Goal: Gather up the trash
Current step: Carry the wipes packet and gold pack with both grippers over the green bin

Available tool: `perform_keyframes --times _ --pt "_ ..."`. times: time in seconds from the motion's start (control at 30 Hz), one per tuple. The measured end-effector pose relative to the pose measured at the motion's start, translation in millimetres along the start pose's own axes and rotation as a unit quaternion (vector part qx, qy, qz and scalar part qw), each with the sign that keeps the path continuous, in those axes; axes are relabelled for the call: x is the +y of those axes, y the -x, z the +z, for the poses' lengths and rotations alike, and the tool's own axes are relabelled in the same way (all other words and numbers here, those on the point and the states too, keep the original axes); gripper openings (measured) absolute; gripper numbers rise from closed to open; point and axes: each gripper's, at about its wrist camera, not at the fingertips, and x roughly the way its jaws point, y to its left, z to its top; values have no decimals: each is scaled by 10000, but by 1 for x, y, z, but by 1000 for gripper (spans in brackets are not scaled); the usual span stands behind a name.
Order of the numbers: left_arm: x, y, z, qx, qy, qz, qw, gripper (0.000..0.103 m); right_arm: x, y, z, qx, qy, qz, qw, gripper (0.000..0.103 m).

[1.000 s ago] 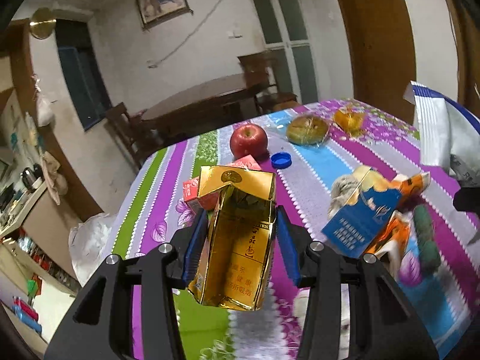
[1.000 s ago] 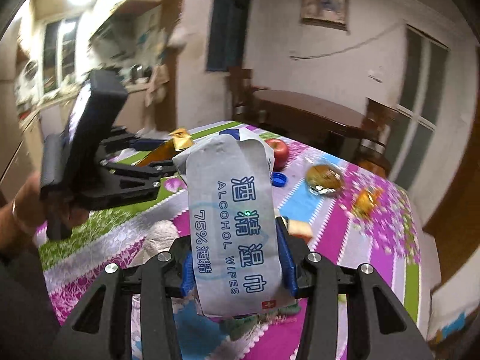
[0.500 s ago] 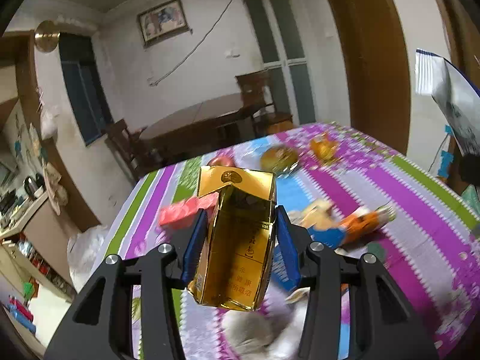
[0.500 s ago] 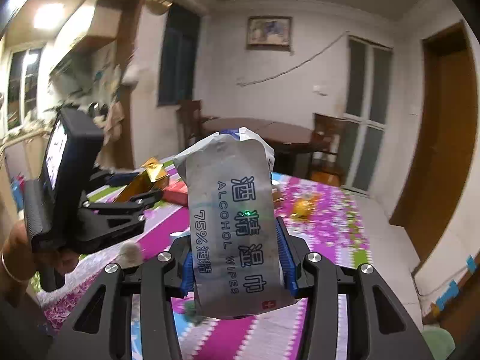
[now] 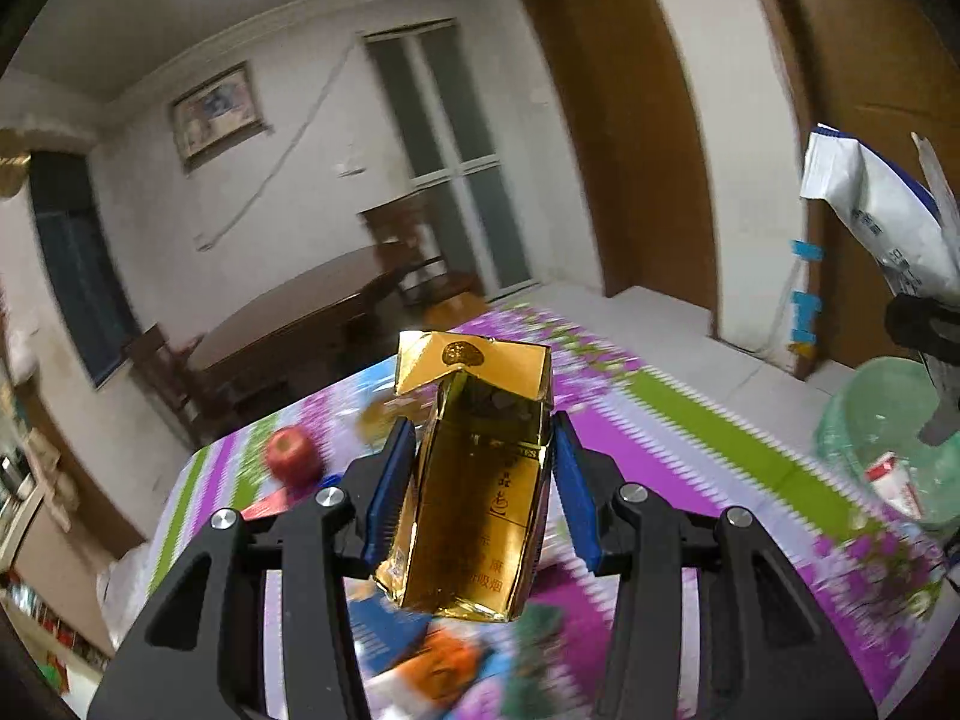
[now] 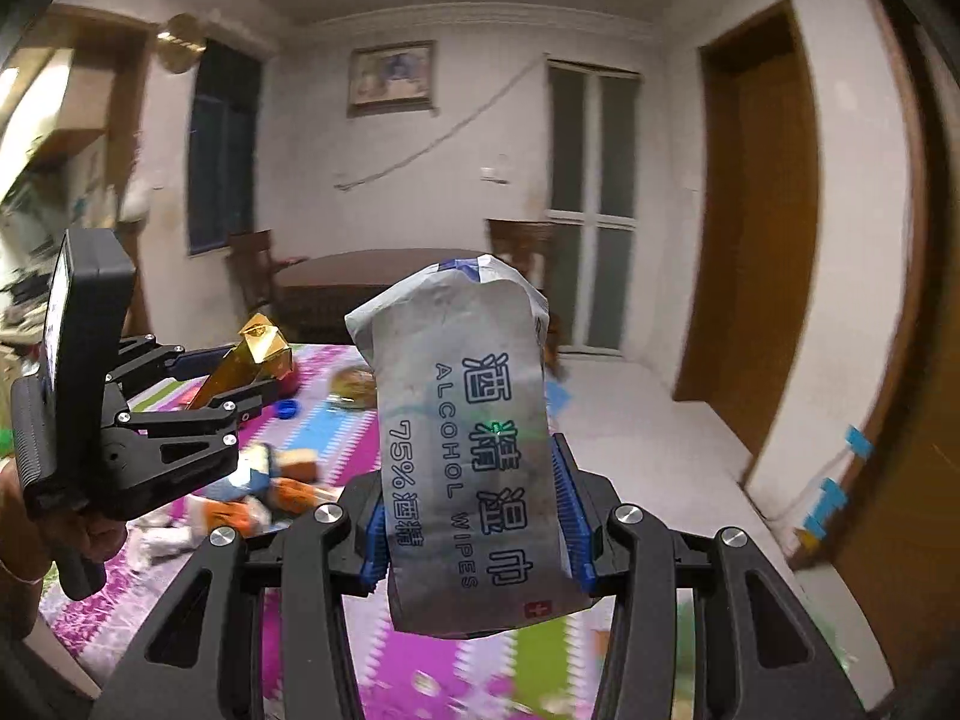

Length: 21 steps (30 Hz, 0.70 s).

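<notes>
Between the left gripper pads, gold box squeezed tight; between the right gripper pads, wipes pack squeezed too. Carrying step, probably. Next: over to green bin, right of the left gripper, then letting go.

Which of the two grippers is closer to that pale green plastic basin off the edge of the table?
The right gripper. In the left wrist view its black body and alcohol wipes packet hang just above the pale green plastic basin, while the left gripper, holding the gold carton, is over the tablecloth, further away.
</notes>
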Motion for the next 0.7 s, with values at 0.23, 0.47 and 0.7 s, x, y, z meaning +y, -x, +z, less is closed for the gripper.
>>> perform_keyframes --times 0.23,0.47,0.7 --pt "-70 -16 22 -46 -421 -674 9968 44 -83 29 -22 120 -445 -796 9958 47" --pt "-135 -37 30 239 -641 -1465 9868 44 -156 54 -50 382 -862 -1453 9849 47" --pt "-189 -55 34 536 -907 -2051 9731 45 -204 56 -70 802 -1098 -1921 9719 47"
